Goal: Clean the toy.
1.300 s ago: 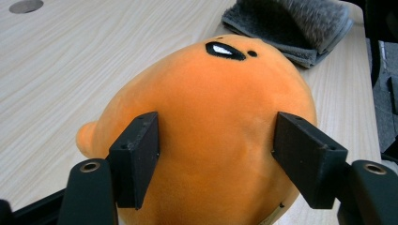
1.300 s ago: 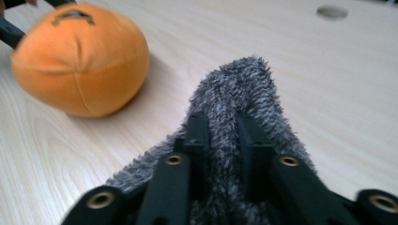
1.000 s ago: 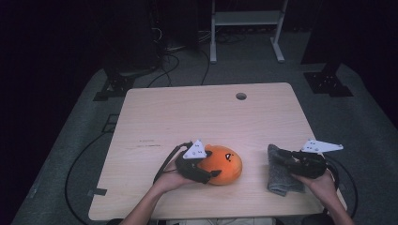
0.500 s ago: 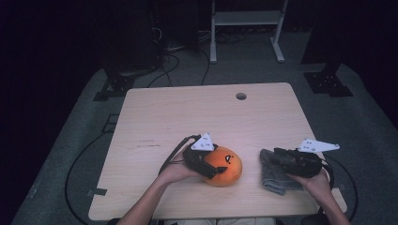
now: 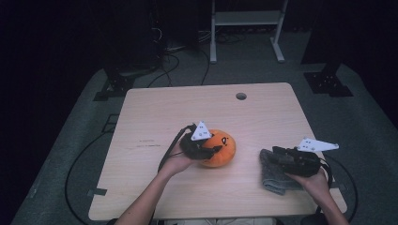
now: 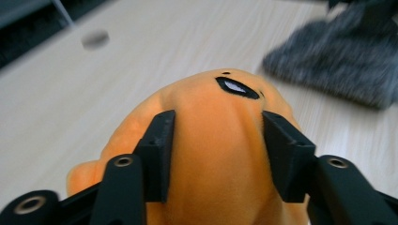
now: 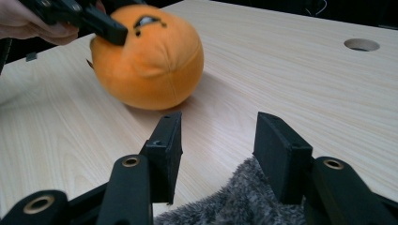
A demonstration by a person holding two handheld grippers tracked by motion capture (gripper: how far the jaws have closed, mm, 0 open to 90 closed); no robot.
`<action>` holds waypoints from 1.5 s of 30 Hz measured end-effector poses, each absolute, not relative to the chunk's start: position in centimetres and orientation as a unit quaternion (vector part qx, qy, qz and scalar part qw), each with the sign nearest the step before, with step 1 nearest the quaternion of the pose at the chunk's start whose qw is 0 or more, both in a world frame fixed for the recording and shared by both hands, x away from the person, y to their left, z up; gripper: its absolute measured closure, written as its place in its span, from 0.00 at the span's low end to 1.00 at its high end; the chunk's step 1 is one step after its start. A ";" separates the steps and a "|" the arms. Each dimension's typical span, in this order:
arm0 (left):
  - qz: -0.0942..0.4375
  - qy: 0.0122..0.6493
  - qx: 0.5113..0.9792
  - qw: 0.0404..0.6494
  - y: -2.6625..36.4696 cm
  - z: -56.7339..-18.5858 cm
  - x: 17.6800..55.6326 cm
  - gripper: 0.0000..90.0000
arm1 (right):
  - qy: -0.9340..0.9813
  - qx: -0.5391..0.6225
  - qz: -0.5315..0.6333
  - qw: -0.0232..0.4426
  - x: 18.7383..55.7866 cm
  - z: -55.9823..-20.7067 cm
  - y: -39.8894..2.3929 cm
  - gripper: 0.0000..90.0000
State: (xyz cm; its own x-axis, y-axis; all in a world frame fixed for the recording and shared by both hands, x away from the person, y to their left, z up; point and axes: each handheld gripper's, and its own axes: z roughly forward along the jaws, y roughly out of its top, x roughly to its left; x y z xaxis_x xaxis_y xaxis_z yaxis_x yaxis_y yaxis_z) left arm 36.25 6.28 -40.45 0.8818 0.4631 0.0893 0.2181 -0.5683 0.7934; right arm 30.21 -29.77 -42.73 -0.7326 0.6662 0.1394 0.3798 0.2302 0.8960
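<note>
While the left claw [image 6: 213, 154] has just been closing and now squeezes the round orange plush toy [image 5: 218, 147] resting mid-tabletop [image 5: 155, 108], the right claw [image 7: 218, 154] hangs released over the fuzzy grey cloth [image 5: 274, 172]. The grasp looks done; lifting and placing seem left.

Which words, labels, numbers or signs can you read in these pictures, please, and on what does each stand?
None: no text can be read anywhere.
Orange plush toy: only a stitched black face mark, no letters.
Table: faint dark marks near its left side, too small to read.
Grey plate on the left hand-held gripper: small dark dots, not characters.
Grey cloth: no label showing.
</note>
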 end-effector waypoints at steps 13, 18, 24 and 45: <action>0.161 0.253 0.831 0.469 11.3 -39.8 34.3 0.15 | 0.762 0.354 0.520 0.150 30.1 -42.8 -30.5 0.49; 0.169 0.259 0.828 0.467 13.1 -40.2 33.3 0.14 | 0.761 0.360 0.518 0.149 30.2 -42.8 -30.6 0.48; 0.170 0.270 0.826 0.464 14.7 -40.6 32.8 0.13 | 0.761 0.365 0.516 0.150 30.2 -42.8 -30.7 0.46; 0.173 0.304 0.818 0.456 18.5 -42.7 31.2 0.11 | 0.761 0.373 0.512 0.139 30.0 -43.6 -30.4 0.42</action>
State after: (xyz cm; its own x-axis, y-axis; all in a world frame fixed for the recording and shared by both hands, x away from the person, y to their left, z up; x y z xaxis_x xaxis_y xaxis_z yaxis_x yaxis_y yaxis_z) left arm 31.18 18.46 -42.67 0.7546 0.6562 0.0060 0.3401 -0.3988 0.8516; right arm 30.01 -30.43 -43.57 -0.6834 0.7101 0.1697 0.4246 0.1974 0.8836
